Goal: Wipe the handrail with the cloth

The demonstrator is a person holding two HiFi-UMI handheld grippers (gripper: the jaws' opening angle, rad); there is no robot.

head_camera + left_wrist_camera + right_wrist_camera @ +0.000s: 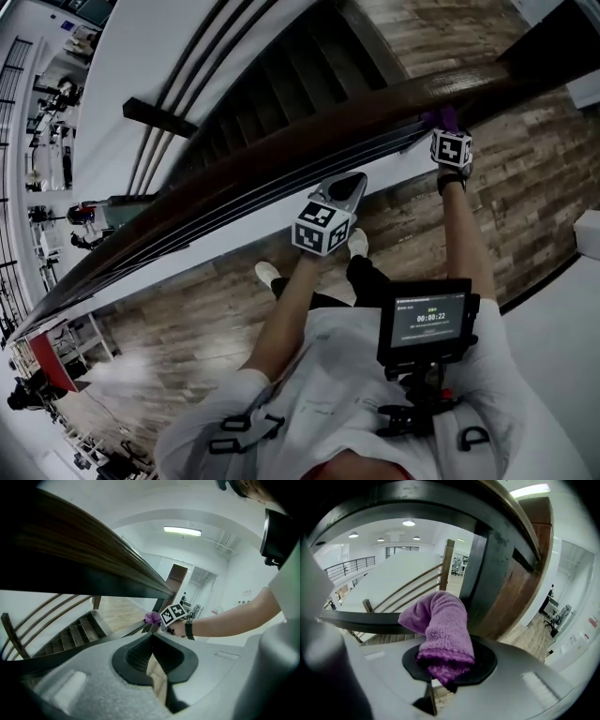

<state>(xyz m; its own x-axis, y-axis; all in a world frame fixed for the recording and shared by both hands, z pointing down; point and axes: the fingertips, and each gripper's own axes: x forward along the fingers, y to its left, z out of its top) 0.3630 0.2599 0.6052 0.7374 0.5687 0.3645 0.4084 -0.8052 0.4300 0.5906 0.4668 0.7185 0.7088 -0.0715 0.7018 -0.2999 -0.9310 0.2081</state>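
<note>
The dark wooden handrail [281,150] runs diagonally from lower left to upper right across the head view. My right gripper [445,127] is up against it at the upper right, shut on a purple cloth [442,116]. In the right gripper view the cloth [440,630] bulges out of the gripper [440,679] just below the rail [506,522] and next to a dark post [483,573]. My left gripper [354,186] sits lower along the rail, shut and holding nothing. From the left gripper view [152,639] the cloth [152,617] shows under the rail [93,550].
Dark stairs [272,75] descend beyond the rail, with thin metal rails [178,103] alongside. Wooden floor [525,178] lies below, and a white ledge [187,272] runs under the rail. A screen device [427,319] hangs on the person's chest.
</note>
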